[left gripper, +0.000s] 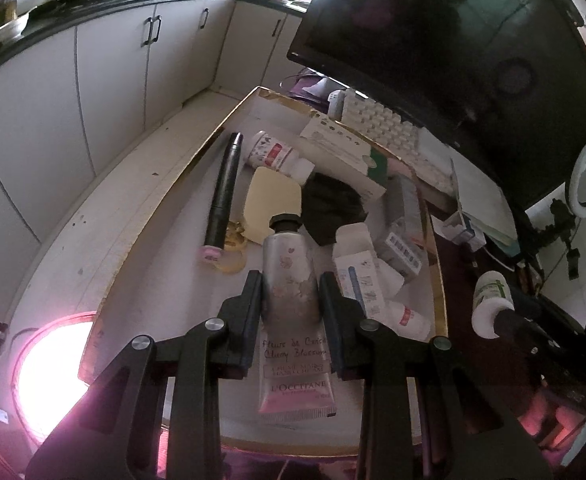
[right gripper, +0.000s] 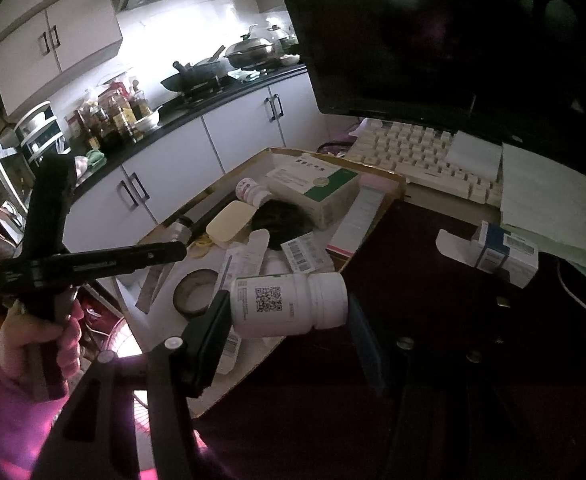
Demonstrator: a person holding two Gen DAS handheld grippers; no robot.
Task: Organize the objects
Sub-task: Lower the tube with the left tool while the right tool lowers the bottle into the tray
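Observation:
My left gripper [left gripper: 291,292] is shut on a pink and silver hand cream tube [left gripper: 293,312], cap pointing away, held over a gold-edged cardboard tray [left gripper: 165,208]. My right gripper [right gripper: 289,312] is shut on a white pill bottle [right gripper: 285,304] lying sideways, cap to the right, above the tray's near right edge [right gripper: 253,364]. That bottle also shows in the left wrist view [left gripper: 491,304]. In the tray lie a black pen-like stick [left gripper: 225,192], a cream compact [left gripper: 271,204], a black cloth [left gripper: 333,208], a small white bottle [left gripper: 277,156] and several medicine boxes [left gripper: 373,276].
A white keyboard [right gripper: 425,160] and a dark monitor [right gripper: 433,40] stand behind the tray. A blue and white box [right gripper: 505,256] and papers [right gripper: 553,216] lie to the right on the dark desk. White kitchen cabinets [left gripper: 113,92] run along the left. A tape roll [right gripper: 195,292] lies in the tray.

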